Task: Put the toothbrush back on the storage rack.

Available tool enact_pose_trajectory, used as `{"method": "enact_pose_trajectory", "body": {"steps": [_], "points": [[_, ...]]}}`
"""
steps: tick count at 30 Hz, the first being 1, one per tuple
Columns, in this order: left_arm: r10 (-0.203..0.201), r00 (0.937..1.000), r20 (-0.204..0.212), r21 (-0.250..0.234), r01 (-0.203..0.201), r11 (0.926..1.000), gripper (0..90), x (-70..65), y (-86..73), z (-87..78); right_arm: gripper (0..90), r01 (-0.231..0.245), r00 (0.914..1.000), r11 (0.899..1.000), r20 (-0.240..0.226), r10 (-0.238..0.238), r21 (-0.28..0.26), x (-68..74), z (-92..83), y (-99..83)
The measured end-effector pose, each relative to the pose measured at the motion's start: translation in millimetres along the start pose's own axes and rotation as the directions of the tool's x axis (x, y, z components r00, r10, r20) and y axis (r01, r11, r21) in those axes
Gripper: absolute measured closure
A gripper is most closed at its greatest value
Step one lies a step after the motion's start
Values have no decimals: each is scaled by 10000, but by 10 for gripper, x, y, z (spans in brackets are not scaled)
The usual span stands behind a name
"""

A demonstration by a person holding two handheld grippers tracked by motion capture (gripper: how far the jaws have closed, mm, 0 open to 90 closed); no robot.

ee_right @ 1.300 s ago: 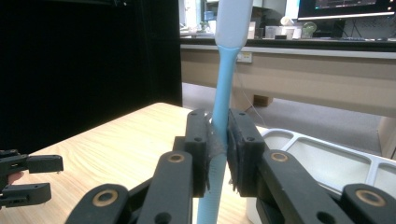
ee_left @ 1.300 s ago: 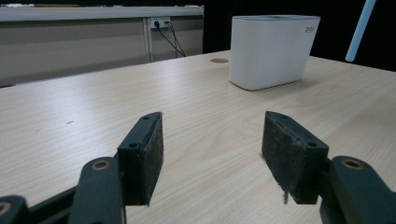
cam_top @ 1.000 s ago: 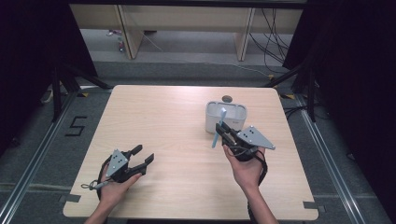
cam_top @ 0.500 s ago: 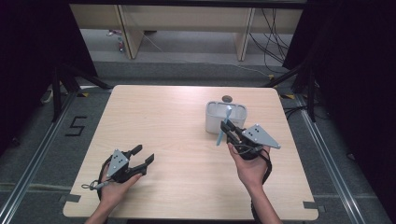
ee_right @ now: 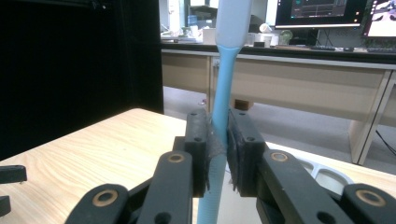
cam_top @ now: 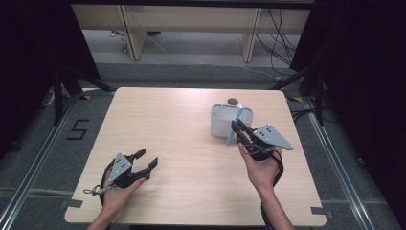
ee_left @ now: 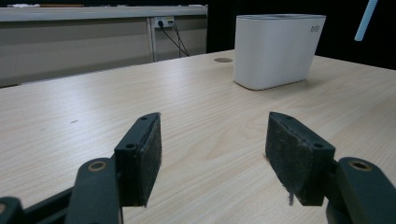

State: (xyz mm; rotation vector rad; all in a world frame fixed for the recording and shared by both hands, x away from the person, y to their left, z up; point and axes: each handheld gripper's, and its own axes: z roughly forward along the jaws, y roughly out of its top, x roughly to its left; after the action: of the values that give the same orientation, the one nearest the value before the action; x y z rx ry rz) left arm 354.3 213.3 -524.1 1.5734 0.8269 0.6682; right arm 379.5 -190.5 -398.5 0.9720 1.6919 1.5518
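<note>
Here, at the near left of the wooden table (cam_top: pixel 182 139), the left gripper (cam_top: pixel 143 163), held low in the left hand (cam_top: pixel 115 191), jaws spread wide with only bare tabletop between them. Seen along those jaws in the left gripper view, the two black pads (ee_left: pixel 144 154) well apart, nothing gripped, and beyond them the white container (ee_left: pixel 276 50) standing upright on the wood. Farther right in the high view, that white container (cam_top: pixel 225 122) near the table's far edge, a small round hole (cam_top: pixel 233 101) in the tabletop just behind it. Right of it, the right gripper (cam_top: pixel 238 128) in the right hand (cam_top: pixel 262 167), jaws closed tight on a slim light-blue toothbrush-like stick (cam_top: pixel 234 123), tilted slightly and raised beside the container's right end. In the right gripper view, the stick (ee_right: pixel 223 93) clamped between both pads (ee_right: pixel 200 149), running up past the top edge, with the container's rim (ee_right: pixel 327 172) low at the right.
</note>
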Motion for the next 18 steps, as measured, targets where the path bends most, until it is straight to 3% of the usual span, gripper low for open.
{"method": "enact_pose_trajectory", "body": {"steps": [4, 5, 6, 9, 10, 14, 18], "points": [[0, 10000, -10, -14, 0, 10000, 359, -1, -1, 1, 795, -111, 9999, 9999, -34, 111, 40, -16, 4, 23], [2, 10000, -13, -12, -2, 10000, 359, 0, 0, 0, 796, 182, 9998, 9998, 56, -182, -25, -39, 5, 31], [1, 10000, 3, -12, -1, 10000, 359, 1, 0, 0, 795, -9, 10000, 10000, 19, 10, -56, -34, 13, 33], [1, 10000, -21, -10, -1, 10000, 359, -1, 0, 2, 795, 132, 9998, 9999, 149, -132, -19, -52, 14, 52], [7, 10000, -22, -16, -7, 10000, 359, -2, -1, 2, 796, -48, 9999, 10000, 126, 48, 70, -44, 12, 58], [-7, 10000, -45, -13, 7, 10000, 360, 0, 0, 0, 795, -23, 10000, 10000, 37, 23, -7, -66, 34, 79], [-5, 10000, -39, -11, 5, 10000, 360, -1, 0, 1, 795, 244, 9993, 9997, 267, -246, 97, -99, 36, 98]]}}
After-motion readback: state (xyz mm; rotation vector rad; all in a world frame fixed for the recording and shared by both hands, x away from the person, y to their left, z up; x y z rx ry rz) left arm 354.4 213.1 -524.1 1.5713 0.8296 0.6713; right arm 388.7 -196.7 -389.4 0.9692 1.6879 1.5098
